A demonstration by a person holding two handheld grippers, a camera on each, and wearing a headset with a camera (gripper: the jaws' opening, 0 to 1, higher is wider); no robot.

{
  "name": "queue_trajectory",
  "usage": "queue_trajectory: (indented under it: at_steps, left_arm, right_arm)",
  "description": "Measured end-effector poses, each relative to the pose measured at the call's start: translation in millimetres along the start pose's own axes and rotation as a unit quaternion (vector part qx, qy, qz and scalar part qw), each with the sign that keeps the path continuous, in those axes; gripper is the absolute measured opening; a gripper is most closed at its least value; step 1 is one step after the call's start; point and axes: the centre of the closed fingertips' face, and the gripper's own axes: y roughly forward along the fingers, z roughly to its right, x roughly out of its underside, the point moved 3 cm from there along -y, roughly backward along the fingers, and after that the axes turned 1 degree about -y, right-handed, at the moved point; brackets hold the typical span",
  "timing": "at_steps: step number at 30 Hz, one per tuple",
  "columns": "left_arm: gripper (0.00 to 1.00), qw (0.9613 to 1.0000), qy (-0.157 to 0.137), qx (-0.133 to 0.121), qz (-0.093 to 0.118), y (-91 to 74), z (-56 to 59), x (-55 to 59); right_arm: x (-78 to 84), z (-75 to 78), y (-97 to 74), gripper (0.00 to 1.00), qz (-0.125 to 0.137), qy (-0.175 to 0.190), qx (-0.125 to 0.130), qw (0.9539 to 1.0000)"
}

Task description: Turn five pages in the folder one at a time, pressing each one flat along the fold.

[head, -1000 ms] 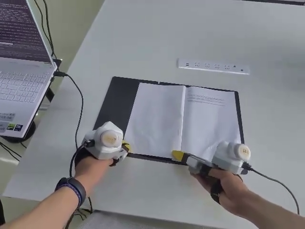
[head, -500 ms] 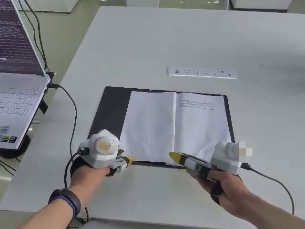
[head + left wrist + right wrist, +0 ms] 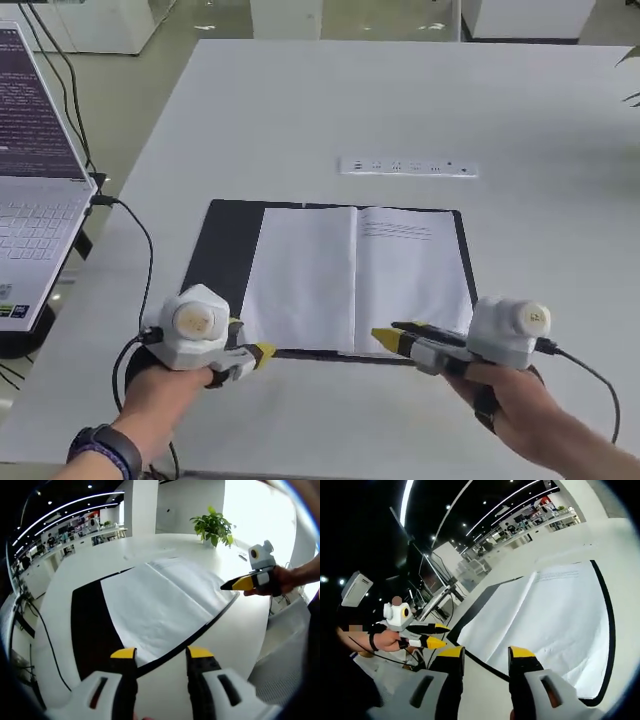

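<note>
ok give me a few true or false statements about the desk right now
1. The folder lies open on the table. True.
2. The right gripper is clamped on a page. False: its jaws are apart and hold nothing.
3. A power strip lies beyond the folder. True.
4. The laptop sits right of the folder. False: it is on the left.
5. The left gripper is open near the folder's near left corner. True.

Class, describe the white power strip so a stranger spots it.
Start at the large white table. Beyond the far edge of the open black folder lies the white power strip, a long narrow bar dotted with sockets, unlike the flat pages.
</note>
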Motion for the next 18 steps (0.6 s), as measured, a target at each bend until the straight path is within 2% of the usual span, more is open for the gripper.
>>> queue_trajectory:
  at_steps: [9, 12, 18]
  left_arm:
    - [0.48, 0.9995, 0.024, 0.008, 0.021, -16.0, 5.2, -20.9]
    - [0.51, 0.9991, 0.031, 0.01, 0.028, -22.9, 6.8, -28.4]
    - [0.58, 0.998, 0.04, 0.011, 0.046, -36.8, 10.3, -41.1]
  right_arm:
    - [-14.7, 5.9, -33.0, 0.44, -0.003, -0.056, 0.023, 0.9981]
    - [-18.4, 5.1, -41.8, 0.49, 0.0, -0.063, 0.029, 0.9976]
    - [-21.3, 2.4, -63.9, 0.54, -0.009, -0.101, 0.045, 0.9938]
